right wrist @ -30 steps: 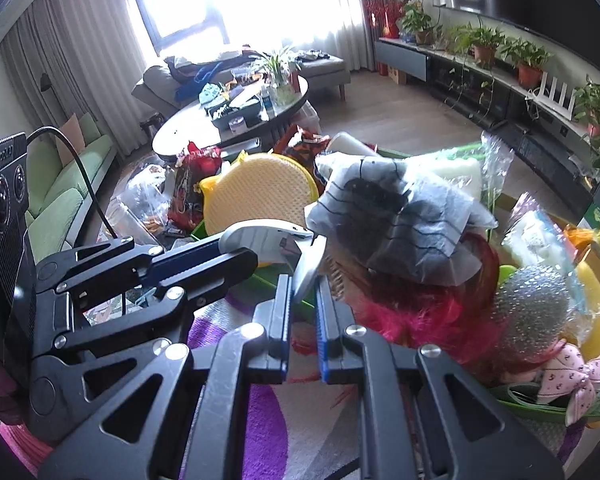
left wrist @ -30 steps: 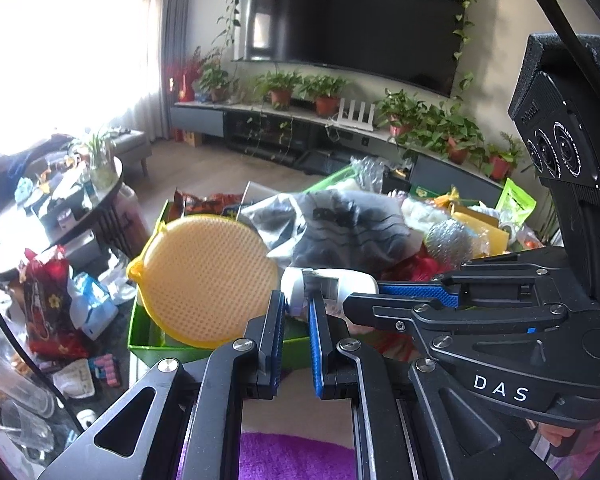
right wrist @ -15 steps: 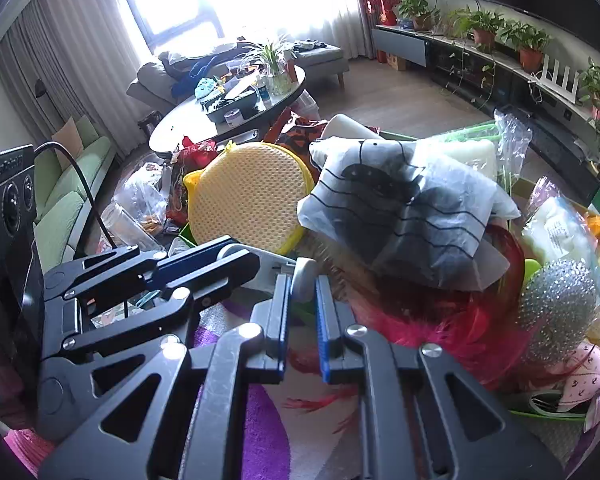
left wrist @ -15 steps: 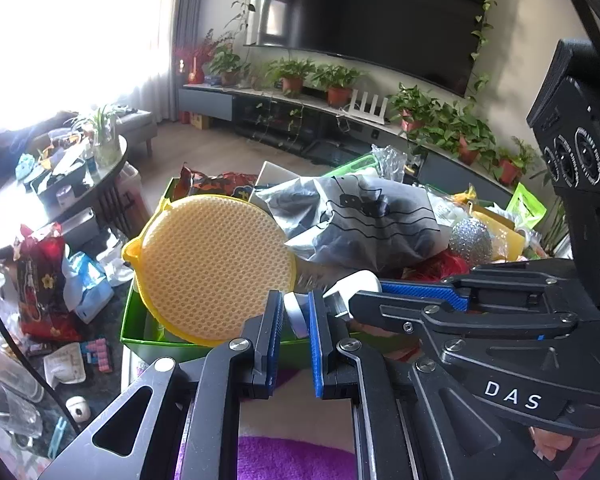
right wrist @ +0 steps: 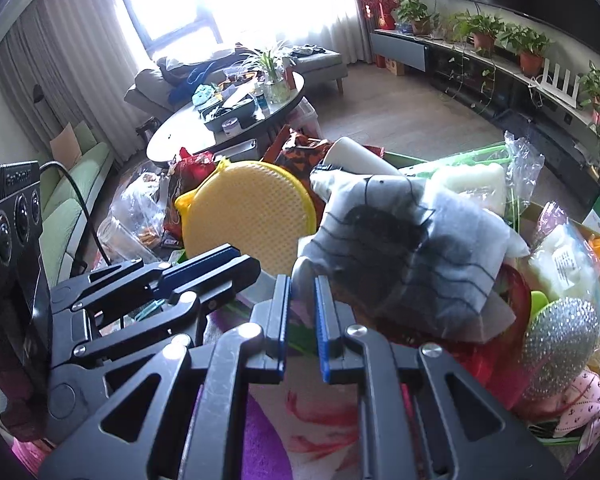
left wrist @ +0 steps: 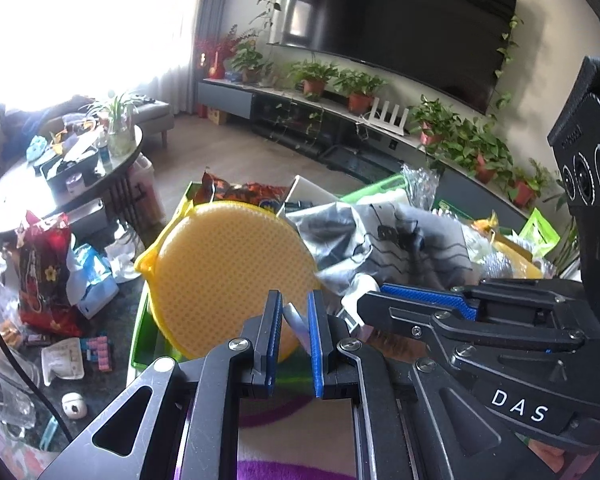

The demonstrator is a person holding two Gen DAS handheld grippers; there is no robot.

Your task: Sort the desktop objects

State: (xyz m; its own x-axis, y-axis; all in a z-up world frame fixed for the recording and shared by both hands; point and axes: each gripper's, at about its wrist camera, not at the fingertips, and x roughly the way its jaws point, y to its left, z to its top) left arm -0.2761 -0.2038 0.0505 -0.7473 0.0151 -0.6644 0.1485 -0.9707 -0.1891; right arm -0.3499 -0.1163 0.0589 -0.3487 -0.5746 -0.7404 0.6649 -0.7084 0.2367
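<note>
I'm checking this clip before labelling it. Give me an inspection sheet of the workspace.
Surface: patterned purple cloth under both grippers.
Job's things: yellow mesh disc, grey wavy-line pouch, silver scrub ball, all piled in the green bin.
Clutter: red snack bag, wrappers on the dark floor.
Grippers: left gripper and right gripper each shut on the same thin white item.
Cables: black cable behind the left gripper.
Surroundings: television, potted plants, round coffee table, sofa.

A yellow mesh disc [left wrist: 224,276] and grey pouch [right wrist: 412,248] block the heaped green bin [left wrist: 140,336] ahead.
</note>
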